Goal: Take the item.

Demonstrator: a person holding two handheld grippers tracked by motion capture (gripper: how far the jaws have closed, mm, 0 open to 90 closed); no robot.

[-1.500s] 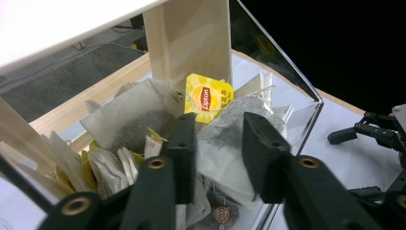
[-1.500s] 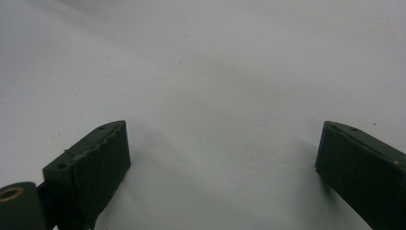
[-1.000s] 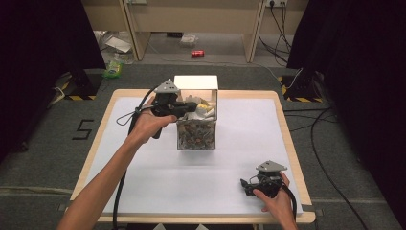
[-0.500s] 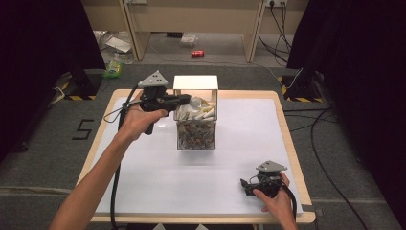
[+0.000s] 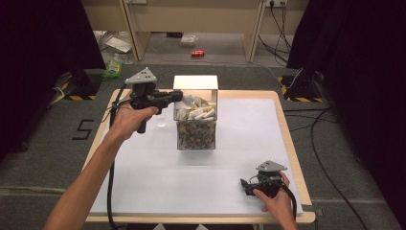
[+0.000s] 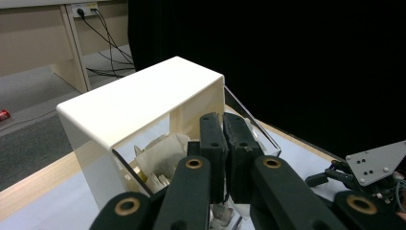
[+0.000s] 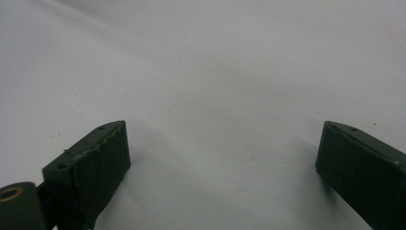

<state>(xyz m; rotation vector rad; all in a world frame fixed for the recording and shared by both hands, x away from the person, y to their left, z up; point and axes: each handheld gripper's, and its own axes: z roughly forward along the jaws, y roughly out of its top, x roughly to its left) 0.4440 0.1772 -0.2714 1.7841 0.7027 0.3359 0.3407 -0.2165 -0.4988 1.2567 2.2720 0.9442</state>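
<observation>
A box (image 5: 196, 125) stands on the table (image 5: 158, 167), toward the far edge and about midway between the left and right edges. Packets (image 5: 195, 111) lie piled in the box, and a bent cover (image 5: 195, 82) sits over its far side. The left gripper (image 5: 178, 95) hangs above the table just left of the box, pointing at its top rim. The right gripper (image 5: 244, 184) rests on the table near the near right corner, well apart from the box.

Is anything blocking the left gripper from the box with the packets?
Nothing visible does. The left gripper, fingers shut and empty, hovers at the open top of the clear box, right by the packets inside.
</observation>
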